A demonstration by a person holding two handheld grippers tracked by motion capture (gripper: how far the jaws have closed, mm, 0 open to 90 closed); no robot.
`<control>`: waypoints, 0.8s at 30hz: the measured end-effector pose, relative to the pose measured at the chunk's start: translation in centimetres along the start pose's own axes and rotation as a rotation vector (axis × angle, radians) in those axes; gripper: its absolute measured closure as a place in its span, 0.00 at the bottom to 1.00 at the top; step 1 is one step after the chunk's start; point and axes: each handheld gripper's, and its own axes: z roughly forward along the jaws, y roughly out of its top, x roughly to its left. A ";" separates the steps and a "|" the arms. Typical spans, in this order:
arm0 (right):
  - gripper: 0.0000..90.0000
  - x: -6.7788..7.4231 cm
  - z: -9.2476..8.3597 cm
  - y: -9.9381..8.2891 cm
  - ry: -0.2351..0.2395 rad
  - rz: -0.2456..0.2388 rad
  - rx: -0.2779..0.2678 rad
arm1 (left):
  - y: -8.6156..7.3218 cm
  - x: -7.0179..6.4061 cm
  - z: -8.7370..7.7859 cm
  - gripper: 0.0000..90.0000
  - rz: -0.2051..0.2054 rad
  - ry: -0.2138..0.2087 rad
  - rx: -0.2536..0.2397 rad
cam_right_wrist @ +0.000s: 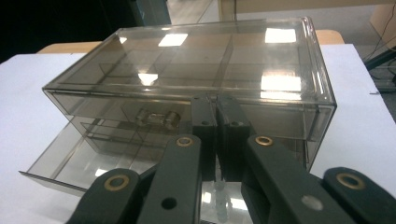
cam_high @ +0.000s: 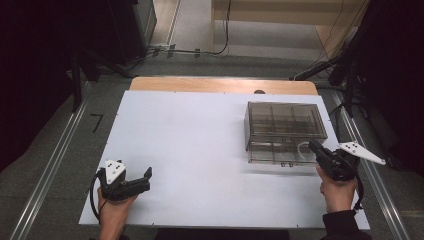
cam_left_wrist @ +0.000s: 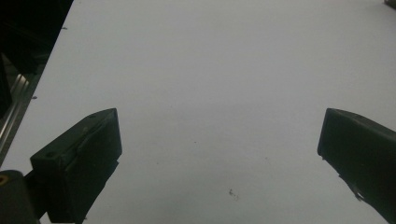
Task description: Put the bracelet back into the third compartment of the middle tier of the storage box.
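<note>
A smoky see-through drawer box (cam_high: pixel 285 125) stands on the right of the white table (cam_high: pixel 200 140). Its lower drawer (cam_right_wrist: pixel 79 163) is pulled partway out toward me. In the right gripper view a small shiny piece (cam_right_wrist: pixel 156 119) lies inside, behind the drawer fronts. My right gripper (cam_high: pixel 315 147) is at the box's front right corner, over the pulled-out drawer. Its jaws are pressed together, tips (cam_right_wrist: pixel 217 105) against the upper drawer front, and I see nothing between them. My left gripper (cam_high: pixel 146 180) rests low at the table's front left, open, with bare table between its jaws (cam_left_wrist: pixel 219 144).
Beyond the white sheet a wooden table edge (cam_high: pixel 220 85) shows at the back. Metal floor rails (cam_high: pixel 50 170) run along both sides, with dark stands and cables behind. The table's front edge lies just under both hands.
</note>
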 end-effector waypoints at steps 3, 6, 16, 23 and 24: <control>0.94 -0.4 0.3 -0.2 -0.004 0.010 0.015 | 0.0 0.0 0.0 0.00 0.002 -0.001 0.000; 0.94 -0.6 0.4 -0.3 -0.008 0.016 0.021 | 0.0 0.0 0.0 0.00 0.001 -0.001 0.000; 0.93 -1.7 1.0 -0.8 -0.047 0.028 0.054 | 0.0 0.0 0.0 0.00 -0.001 -0.002 0.003; 0.93 -1.9 1.3 -1.0 -0.068 0.025 0.075 | 0.0 0.0 0.0 0.00 0.000 -0.001 0.003; 0.92 -1.9 1.4 -1.0 -0.075 0.019 0.086 | 0.0 0.0 0.0 0.00 -0.001 -0.002 0.002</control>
